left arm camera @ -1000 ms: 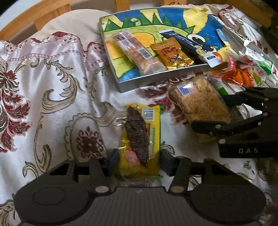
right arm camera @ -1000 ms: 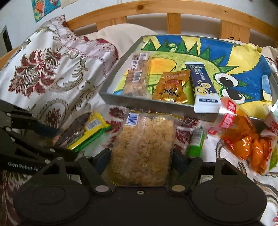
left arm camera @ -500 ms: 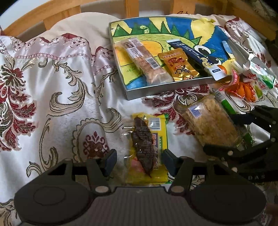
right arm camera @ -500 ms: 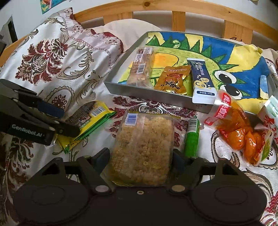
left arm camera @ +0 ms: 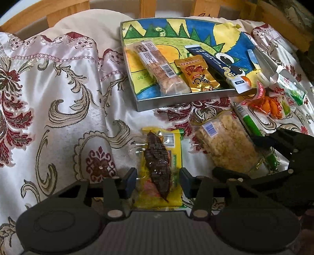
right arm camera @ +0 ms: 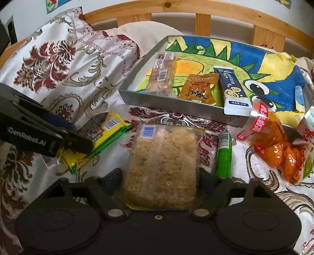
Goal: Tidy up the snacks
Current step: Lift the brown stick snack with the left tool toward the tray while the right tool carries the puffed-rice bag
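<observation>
My left gripper (left arm camera: 158,181) is closed on a yellow packet with a dark brown snack (left arm camera: 160,166), held over the bedspread. My right gripper (right arm camera: 160,181) is closed on a clear bag of golden crumbly snack (right arm camera: 162,162); that bag shows in the left wrist view (left arm camera: 225,145) too. Ahead lies a metal tray (left arm camera: 182,100) with a dinosaur picture, also in the right wrist view (right arm camera: 172,106). In it lie a long clear-wrapped bar (left arm camera: 161,68), a gold packet (left arm camera: 196,74) and a dark blue packet (left arm camera: 217,64).
A green tube (right arm camera: 223,155), an orange snack bag (right arm camera: 274,141) and a green-and-white packet (left arm camera: 290,86) lie on the patterned bedspread to the right of the tray. A wooden headboard (right arm camera: 200,17) runs behind. A cushion (right arm camera: 58,58) rises on the left.
Both grippers have pulled back and risen with their packets held; the tray and the loose snacks now look farther away.
</observation>
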The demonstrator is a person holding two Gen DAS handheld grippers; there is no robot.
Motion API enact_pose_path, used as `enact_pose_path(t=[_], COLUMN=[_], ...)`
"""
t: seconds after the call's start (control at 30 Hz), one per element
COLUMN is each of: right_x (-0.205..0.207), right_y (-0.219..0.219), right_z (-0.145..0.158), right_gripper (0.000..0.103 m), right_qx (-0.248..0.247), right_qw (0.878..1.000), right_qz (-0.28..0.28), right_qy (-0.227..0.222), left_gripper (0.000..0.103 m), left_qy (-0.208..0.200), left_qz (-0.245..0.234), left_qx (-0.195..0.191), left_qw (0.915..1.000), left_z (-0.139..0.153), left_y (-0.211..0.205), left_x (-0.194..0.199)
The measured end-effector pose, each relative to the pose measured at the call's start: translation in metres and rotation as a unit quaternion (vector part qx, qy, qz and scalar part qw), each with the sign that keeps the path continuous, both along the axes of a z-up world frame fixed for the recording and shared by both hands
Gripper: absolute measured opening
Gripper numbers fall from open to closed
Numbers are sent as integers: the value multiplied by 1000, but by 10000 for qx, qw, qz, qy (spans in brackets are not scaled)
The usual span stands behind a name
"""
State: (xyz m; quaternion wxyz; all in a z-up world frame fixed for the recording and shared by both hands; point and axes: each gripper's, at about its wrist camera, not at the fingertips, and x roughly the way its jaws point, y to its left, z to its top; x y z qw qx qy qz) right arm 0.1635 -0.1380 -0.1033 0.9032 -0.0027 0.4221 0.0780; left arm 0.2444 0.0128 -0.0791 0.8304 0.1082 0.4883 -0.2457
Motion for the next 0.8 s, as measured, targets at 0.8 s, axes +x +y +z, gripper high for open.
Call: enact_pose_path(t=[0.8], right_x=[-7], right_y=[12], right_z=[0], right_gripper=[77], right_qx=[-330], right_qw=[9990], right_qz=[158], right_qy=[-276], left_gripper=[49], left_qy=[209], left_qz=[260], left_qx=[-107], left_qw=[9994], left_z=[7], left_y=[-1], left_x=[-5])
